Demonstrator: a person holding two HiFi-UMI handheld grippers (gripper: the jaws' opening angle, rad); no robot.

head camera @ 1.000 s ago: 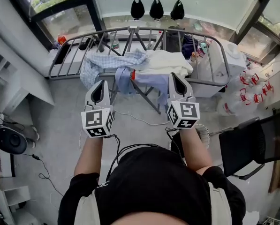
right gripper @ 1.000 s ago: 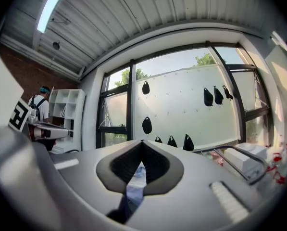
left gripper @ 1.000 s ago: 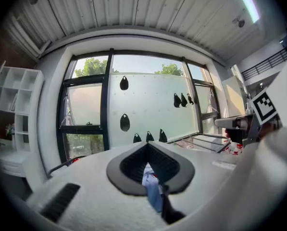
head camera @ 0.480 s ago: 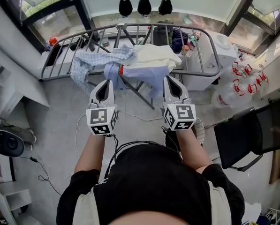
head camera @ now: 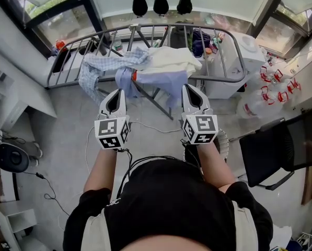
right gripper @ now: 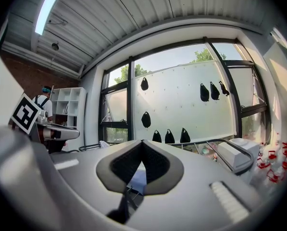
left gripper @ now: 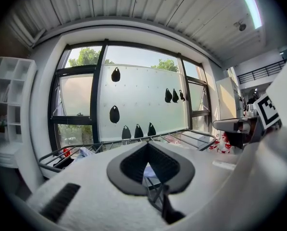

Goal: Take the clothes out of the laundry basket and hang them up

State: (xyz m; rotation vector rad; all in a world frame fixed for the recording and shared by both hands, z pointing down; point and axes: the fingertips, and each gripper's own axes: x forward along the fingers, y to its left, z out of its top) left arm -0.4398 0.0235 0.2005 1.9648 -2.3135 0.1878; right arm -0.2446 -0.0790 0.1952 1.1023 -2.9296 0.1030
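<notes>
Both arms forward, left tool [head camera: 116, 93] and right tool [head camera: 190, 89] side by side (jaws together).

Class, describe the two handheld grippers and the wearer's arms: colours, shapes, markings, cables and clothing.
Both the left gripper and right gripper are pale grey, tapering shells with dark teardrop jaw pads, each carrying a white cube of black square markers. Thin black cables trail back. Forearms are bare; black top.

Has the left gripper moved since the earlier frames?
Yes: the left gripper has shifted right along the drying rack, away from the checked shirt toward the blue garment.
</notes>
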